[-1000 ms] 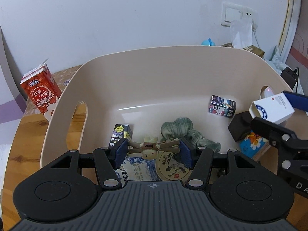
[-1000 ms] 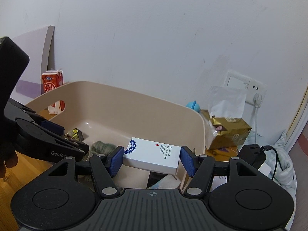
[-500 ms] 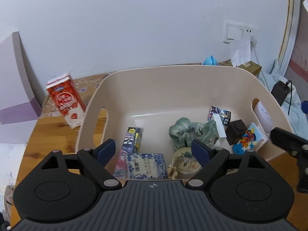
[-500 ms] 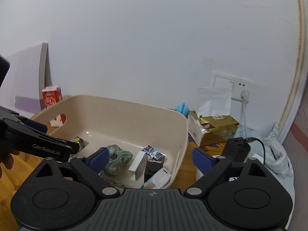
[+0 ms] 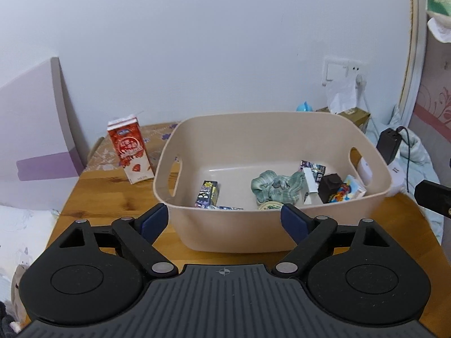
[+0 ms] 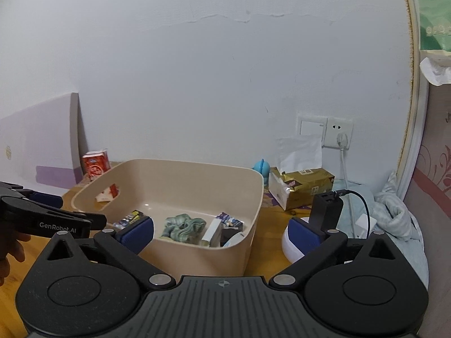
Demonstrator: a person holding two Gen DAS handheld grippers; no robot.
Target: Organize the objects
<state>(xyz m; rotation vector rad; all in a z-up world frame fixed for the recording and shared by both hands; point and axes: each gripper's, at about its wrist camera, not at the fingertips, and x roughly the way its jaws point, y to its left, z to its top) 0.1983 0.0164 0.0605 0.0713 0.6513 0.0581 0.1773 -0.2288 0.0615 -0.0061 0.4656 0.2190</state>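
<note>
A beige plastic bin (image 5: 282,233) stands on the wooden table (image 5: 112,197); it also shows in the right wrist view (image 6: 197,259). Inside lie a green cloth (image 5: 274,187), a white box (image 5: 310,188), a black cube (image 5: 329,187), a colourful carton (image 5: 348,190), a dark patterned box (image 5: 208,194) and other small items. My left gripper (image 5: 225,221) is open and empty, in front of the bin's near wall. My right gripper (image 6: 222,232) is open and empty, near the bin's right front corner.
A red milk carton (image 5: 130,148) stands on the table left of the bin. A gold tissue pack (image 6: 301,187), a black charger with cable (image 6: 327,211), a white round object (image 6: 293,249) and a blue toy (image 6: 260,167) lie right of the bin. A wall is behind.
Both grippers opened and let go: the small figure and the white box now lie in the bin. Both grippers then drew back and up from the bin.
</note>
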